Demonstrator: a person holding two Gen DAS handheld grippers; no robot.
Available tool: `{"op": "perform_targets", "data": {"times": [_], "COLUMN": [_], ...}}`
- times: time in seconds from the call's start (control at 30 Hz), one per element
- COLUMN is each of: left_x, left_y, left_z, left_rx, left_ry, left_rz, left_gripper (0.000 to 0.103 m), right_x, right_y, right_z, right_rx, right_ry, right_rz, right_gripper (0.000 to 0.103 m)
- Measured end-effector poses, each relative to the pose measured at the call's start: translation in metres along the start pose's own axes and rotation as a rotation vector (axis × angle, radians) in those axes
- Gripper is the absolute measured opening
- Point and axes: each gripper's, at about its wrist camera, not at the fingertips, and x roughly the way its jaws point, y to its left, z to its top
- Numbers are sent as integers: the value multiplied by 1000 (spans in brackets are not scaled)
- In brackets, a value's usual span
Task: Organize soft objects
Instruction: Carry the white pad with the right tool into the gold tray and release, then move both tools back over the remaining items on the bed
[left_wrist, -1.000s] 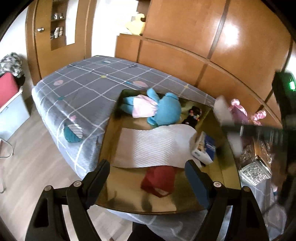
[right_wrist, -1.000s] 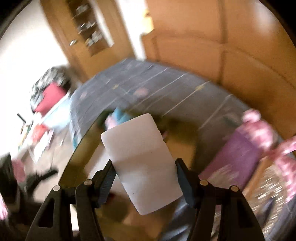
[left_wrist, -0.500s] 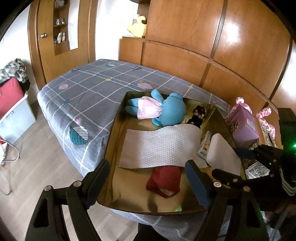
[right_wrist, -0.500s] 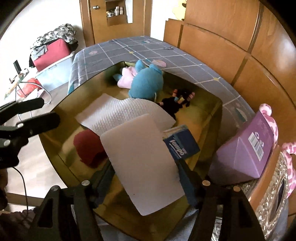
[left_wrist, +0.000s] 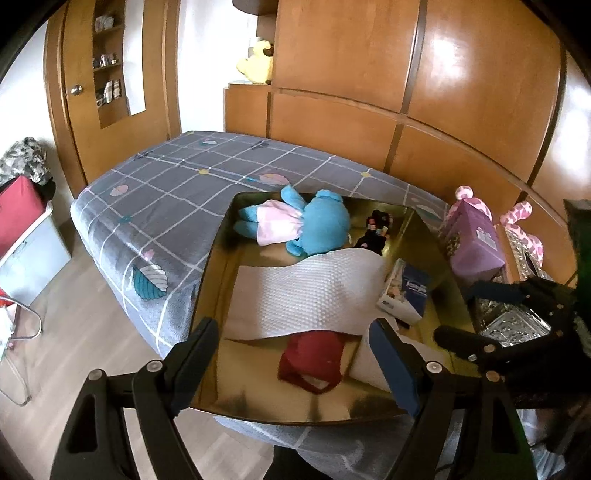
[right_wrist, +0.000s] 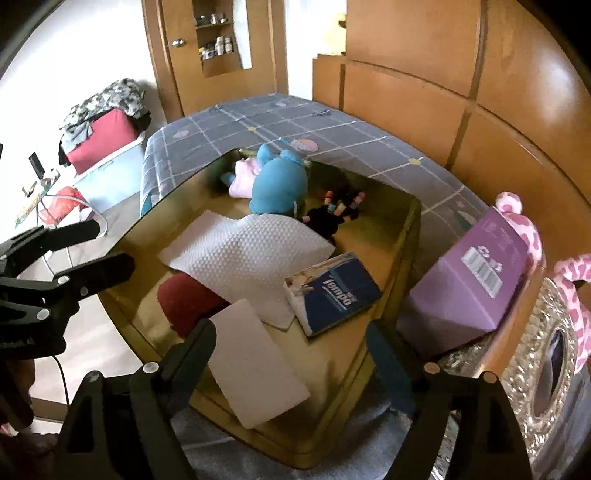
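A gold box sits on the bed. In it lie a blue plush doll, a black glove, a white textured cloth, a dark red cloth, a blue tissue pack and a white foam pad. My right gripper is open just above the near end of the pad, holding nothing. My left gripper is open and empty over the box's near edge, above the red cloth. The right gripper also shows in the left wrist view.
A purple box with a pink spotted plush and a silver ornate box stand right of the gold box. The grey checked bed stretches behind. Wooden wall panels stand at the back, a red bin at left.
My right gripper brought the white foam pad down over the box, opened and let it go; the pad now lies in the box's near end. The left gripper stayed open.
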Motion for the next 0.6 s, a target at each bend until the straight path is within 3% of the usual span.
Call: {"op": "perform_targets", "data": {"times": [0.27, 0.6], "left_x": [-2, -9], "left_y": [-13, -48], "left_z": [1, 5], "left_rx": [35, 135], "left_ry": [-6, -28], "left_rz": [-13, -51], "left_gripper": [84, 84], "right_x": [-41, -100], "right_y": [-16, -70], "right_z": [-12, -50], "right_rx": [44, 194], "right_ry": [-91, -181], "right_rz": [-49, -156], "right_gripper": [85, 85]}}
